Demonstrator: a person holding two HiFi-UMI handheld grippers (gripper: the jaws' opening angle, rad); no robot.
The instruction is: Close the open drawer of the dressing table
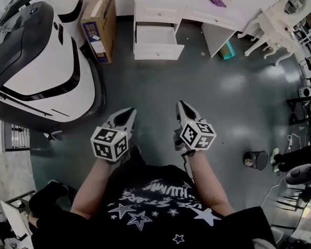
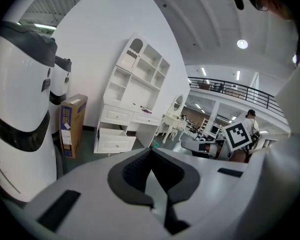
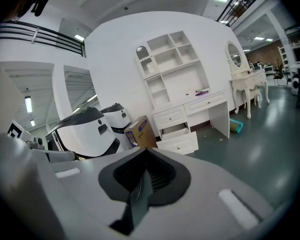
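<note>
The white dressing table [image 1: 168, 7] stands against the far wall, and its lower left drawer [image 1: 158, 48] is pulled out over the grey floor. The same open drawer [image 2: 115, 143] shows in the left gripper view and again, as the open drawer [image 3: 180, 143], in the right gripper view. My left gripper [image 1: 130, 111] and right gripper [image 1: 181, 105] are side by side in front of the person's body, well short of the drawer and pointing toward it. Both are shut and hold nothing. The left gripper [image 2: 151, 152] and right gripper [image 3: 144, 152] show their pads meeting.
Two large white and dark grey pod-shaped machines [image 1: 36, 61] fill the left side. A cardboard box [image 1: 99, 22] leans beside the dressing table. A white ornate vanity and stool [image 1: 274, 19] stand at the back right, a teal object [image 1: 227, 51] lies under the desk, and a black bin [image 1: 256, 160] sits to the right.
</note>
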